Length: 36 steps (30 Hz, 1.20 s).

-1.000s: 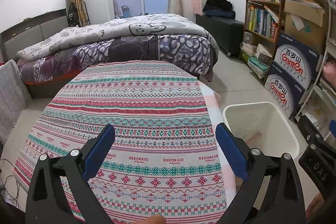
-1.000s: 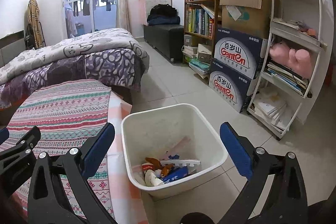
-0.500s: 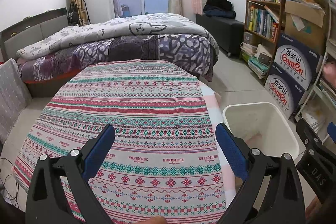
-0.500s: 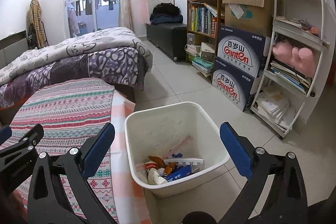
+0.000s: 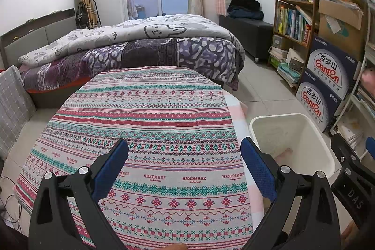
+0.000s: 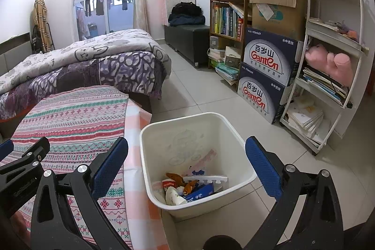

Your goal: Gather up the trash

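A white trash bin (image 6: pixel 236 135) stands on the tiled floor to the right of the table; it also shows in the left wrist view (image 5: pixel 325 151). Inside lie several pieces of trash (image 6: pixel 194 186): wrappers, a white cup, a blue carton, a white toothed strip. My left gripper (image 5: pixel 184 164) is open and empty above the patterned tablecloth (image 5: pixel 150 114). My right gripper (image 6: pixel 186 164) is open and empty, above the bin's near side. No trash shows on the tablecloth.
A bed with a purple quilt (image 5: pixel 145 48) stands behind the table. A bookshelf (image 6: pixel 227 15), stacked Ganten cartons (image 6: pixel 264 72) and a white rack (image 6: pixel 332 62) line the right wall. Tiled floor (image 6: pixel 187 90) runs between bed and shelves.
Both grippers stay open and empty. The right wrist view has shifted slightly, with the bin a little further right in frame. The left view is nearly unchanged.
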Motion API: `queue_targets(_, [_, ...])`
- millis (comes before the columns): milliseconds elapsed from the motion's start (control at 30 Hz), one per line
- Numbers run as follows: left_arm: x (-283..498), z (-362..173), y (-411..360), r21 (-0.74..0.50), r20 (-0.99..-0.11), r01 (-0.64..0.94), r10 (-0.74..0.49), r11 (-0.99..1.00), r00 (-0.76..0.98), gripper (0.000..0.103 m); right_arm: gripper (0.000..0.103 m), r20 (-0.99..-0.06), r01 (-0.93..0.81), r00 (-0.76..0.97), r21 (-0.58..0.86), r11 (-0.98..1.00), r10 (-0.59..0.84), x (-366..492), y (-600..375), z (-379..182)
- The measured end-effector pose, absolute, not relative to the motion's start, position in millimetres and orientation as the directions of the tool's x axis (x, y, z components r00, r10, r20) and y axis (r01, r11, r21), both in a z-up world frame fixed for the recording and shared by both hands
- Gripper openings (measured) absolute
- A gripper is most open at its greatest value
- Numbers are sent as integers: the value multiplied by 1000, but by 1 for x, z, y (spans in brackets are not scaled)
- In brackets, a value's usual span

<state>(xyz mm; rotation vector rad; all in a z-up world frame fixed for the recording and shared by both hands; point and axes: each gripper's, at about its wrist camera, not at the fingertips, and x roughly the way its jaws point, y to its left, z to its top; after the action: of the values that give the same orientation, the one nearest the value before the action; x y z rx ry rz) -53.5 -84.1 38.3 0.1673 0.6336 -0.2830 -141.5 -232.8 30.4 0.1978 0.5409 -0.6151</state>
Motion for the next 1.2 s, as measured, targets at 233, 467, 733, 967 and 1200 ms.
queue_targets(233, [-52,36,-83,69,-606,308,-205,949,769,94,96,-537,594,684,18,804,-494,-141,-233,30])
queue_targets(467, [-51,35,-82,70,-607,307,-203,949,768,94,96,-537,595,684,19,803,-494,-141,-234,30])
queue_targets(733, [-50,31,-80,77,-611,304,-196,950,767,94,96,-540,597,682,20,802,-494,-141,-233,28])
queue_targets(967, [-50,31,-81,80,-611,305,-195,949,767,94,96,-551,601,675,24,799,-491,-140,-232,22])
queue_targets(1200, [-50,30,-83,72,-612,323,-214,944,761,93,96,-559,599,671,21,800,-488,-140,-230,19])
